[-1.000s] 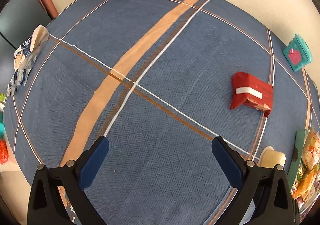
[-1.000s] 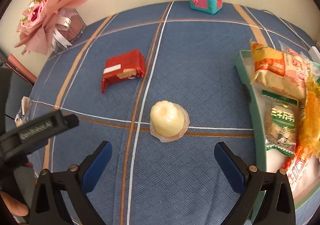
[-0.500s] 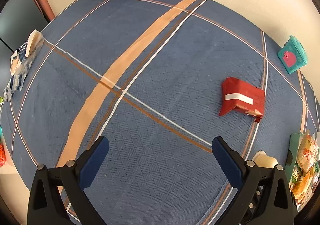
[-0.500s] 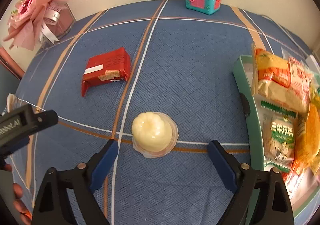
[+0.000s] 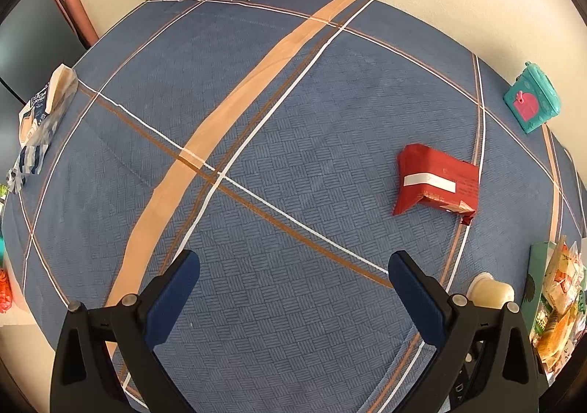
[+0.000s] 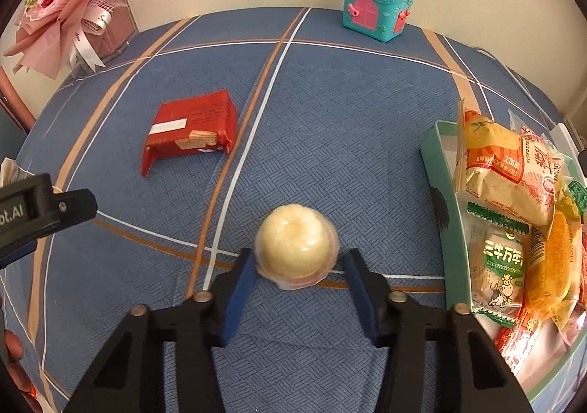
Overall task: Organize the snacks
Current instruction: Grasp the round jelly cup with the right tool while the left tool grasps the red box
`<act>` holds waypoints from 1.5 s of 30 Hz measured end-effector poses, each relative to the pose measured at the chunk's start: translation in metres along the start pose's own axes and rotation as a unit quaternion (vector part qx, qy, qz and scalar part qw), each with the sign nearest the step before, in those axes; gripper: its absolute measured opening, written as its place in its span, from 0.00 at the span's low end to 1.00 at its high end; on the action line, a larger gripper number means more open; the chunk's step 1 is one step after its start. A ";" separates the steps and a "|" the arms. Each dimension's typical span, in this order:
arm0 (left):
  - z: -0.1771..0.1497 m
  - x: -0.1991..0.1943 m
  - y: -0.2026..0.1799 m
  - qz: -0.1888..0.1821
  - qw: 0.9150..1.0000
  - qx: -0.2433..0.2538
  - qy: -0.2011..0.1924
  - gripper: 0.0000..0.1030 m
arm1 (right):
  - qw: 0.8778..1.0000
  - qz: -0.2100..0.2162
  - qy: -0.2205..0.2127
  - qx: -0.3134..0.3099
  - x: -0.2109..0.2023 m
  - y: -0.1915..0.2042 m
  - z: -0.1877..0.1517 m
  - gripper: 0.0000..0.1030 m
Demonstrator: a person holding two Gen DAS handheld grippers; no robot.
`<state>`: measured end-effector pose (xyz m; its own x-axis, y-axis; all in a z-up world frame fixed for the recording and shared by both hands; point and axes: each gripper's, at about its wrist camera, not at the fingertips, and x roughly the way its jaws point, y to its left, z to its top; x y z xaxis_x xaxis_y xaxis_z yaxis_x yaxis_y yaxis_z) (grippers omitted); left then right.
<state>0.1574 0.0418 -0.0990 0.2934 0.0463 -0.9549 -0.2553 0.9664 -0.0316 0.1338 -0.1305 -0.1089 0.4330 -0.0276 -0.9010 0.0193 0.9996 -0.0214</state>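
A pale yellow jelly cup (image 6: pixel 296 246) stands on the blue tablecloth, between the fingers of my right gripper (image 6: pixel 298 260), which has narrowed around it; a small gap still shows on each side. The cup also shows in the left wrist view (image 5: pixel 491 293). A red wafer pack (image 6: pixel 190 132) lies further back left; it also shows in the left wrist view (image 5: pixel 436 183). A green box (image 6: pixel 438 170) at the right holds several snack packets. My left gripper (image 5: pixel 293 273) is open and empty above the cloth.
A teal toy house (image 6: pixel 378 5) stands at the back by the wall. A pink bouquet (image 6: pixel 66 5) stands at the back left. A blue and white bag (image 5: pixel 40 115) lies at the table's left edge.
My right gripper moved forward to the jelly cup and its fingers closed in around it. My left gripper drew back a little and stayed open.
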 end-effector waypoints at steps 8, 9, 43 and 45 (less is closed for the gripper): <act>0.001 -0.010 -0.004 -0.009 1.000 0.003 -0.004 0.99 | 1.000 0.008 0.000 0.010 -0.006 -0.013 -0.002 0.45; 0.002 -0.011 -0.006 -0.010 1.000 0.003 -0.006 0.99 | 1.000 0.010 0.001 0.012 -0.006 -0.015 -0.002 0.43; 0.033 0.007 -0.073 -0.108 0.993 0.039 -0.017 0.99 | 0.996 0.059 -0.054 0.035 -0.024 -0.028 0.035 0.19; 0.035 0.010 -0.078 -0.108 0.993 0.045 -0.019 0.99 | 0.996 0.060 -0.053 0.032 -0.024 -0.027 0.034 0.19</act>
<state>0.2128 -0.0240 -0.0959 0.3673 -0.1566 -0.9168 -0.1000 0.9733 -0.2064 0.1533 -0.1573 -0.0716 0.5279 0.0882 -0.8447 0.0172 0.9933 0.1145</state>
